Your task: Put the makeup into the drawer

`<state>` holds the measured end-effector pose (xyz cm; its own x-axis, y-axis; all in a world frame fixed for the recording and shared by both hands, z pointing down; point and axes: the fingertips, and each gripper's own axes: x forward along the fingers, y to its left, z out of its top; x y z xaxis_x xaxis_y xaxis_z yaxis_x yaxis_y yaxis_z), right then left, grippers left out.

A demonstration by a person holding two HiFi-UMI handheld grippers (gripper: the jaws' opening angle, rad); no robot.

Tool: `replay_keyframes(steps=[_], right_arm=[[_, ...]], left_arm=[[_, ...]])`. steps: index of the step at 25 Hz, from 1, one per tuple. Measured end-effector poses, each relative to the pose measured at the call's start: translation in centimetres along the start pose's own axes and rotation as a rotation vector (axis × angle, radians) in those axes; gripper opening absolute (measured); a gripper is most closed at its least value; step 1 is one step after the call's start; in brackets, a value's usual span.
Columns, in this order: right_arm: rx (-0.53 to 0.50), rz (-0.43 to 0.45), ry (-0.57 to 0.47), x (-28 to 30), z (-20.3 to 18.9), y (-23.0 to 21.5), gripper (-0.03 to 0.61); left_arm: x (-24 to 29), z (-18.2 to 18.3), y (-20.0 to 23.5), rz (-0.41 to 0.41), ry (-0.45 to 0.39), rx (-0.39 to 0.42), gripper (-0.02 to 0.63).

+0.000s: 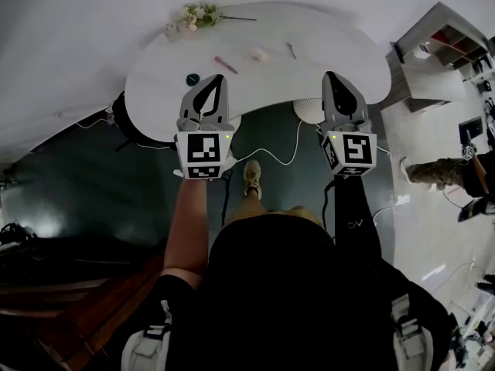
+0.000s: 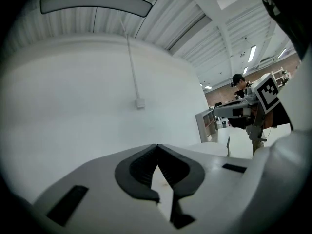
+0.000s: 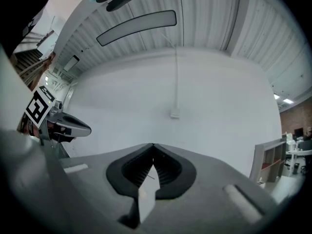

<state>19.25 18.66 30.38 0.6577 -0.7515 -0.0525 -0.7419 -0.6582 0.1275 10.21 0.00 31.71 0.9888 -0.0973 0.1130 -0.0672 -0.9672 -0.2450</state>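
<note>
White curved table (image 1: pixel 340 29) lies ahead with makeup on top: pink stick (image 1: pixel 226 64) at centre, pale pink round piece (image 1: pixel 260 53) just to its right, thin dark stick (image 1: pixel 291 50) further right, dark teal round pot (image 1: pixel 192 79) near left. Flower bunch (image 1: pixel 198 15) at far rim. Left gripper (image 1: pixel 220 81) and right gripper (image 1: pixel 331 77) over near table edge, well apart, both with jaws pressed together, nothing between them.

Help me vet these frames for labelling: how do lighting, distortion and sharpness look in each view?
Head view: strong fisheye bend; white table bright, floor at left dark. Left gripper view: dark round vignette, left gripper sharp, wall behind evenly lit and featureless. Right gripper view: same vignette, right gripper sharp, flat even light.
</note>
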Motion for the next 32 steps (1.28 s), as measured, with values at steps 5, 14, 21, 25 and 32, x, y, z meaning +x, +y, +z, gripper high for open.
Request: replay_keyframes(steps=[5, 14, 21, 25, 32], right_arm=[[-0.018, -0.006, 0.021, 5.0, 0.1, 0.1, 0.005], [-0.032, -0.023, 0.032, 11.5, -0.3, 0.2, 0.005], [-0.028, -0.043, 0.038, 13.8, -1.2, -0.5, 0.005], [-0.027, -0.046, 0.055, 14.8, -1.8, -1.2, 0.005], [-0.024, -0.027, 0.074, 16.9, -3.0, -2.7, 0.005]], left_arm=[[4.0, 0.1, 3.2, -0.025, -0.005, 0.007, 0.009], [9.5, -1.1, 7.4, -0.059, -0.001, -0.004, 0.009], [12.5, -1.7, 7.9, -0.095, 0.0, -0.006, 0.009], [13.9, -2.0, 7.8, -0.11, 0.009, -0.015, 0.009], [16.3, -2.9, 7.7, -0.104, 0.028, -0.029, 0.009]])
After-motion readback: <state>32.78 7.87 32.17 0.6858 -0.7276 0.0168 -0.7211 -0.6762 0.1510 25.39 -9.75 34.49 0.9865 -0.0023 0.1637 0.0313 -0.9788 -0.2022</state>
